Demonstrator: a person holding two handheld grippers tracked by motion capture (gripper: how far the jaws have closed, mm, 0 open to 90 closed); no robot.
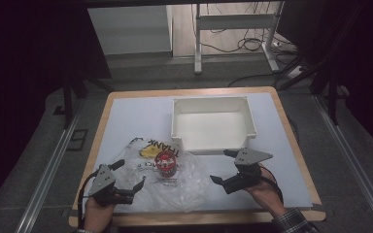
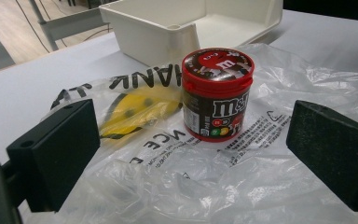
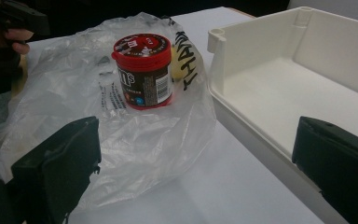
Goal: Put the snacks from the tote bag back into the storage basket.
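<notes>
Thin, crinkly clear plastic bag [image 2: 177, 186] gleams between the open jaws; ahead of them, a glossy red-lidded plastic candy tub [image 2: 216, 93]. Beyond, a smooth matt white plastic bin [image 3: 307, 88].

High view: we look down from above. Gripper views: low, close, from opposite sides. We see the candy jar [image 1: 165, 163] [image 2: 217, 93] [image 3: 143, 70] in all.
</notes>
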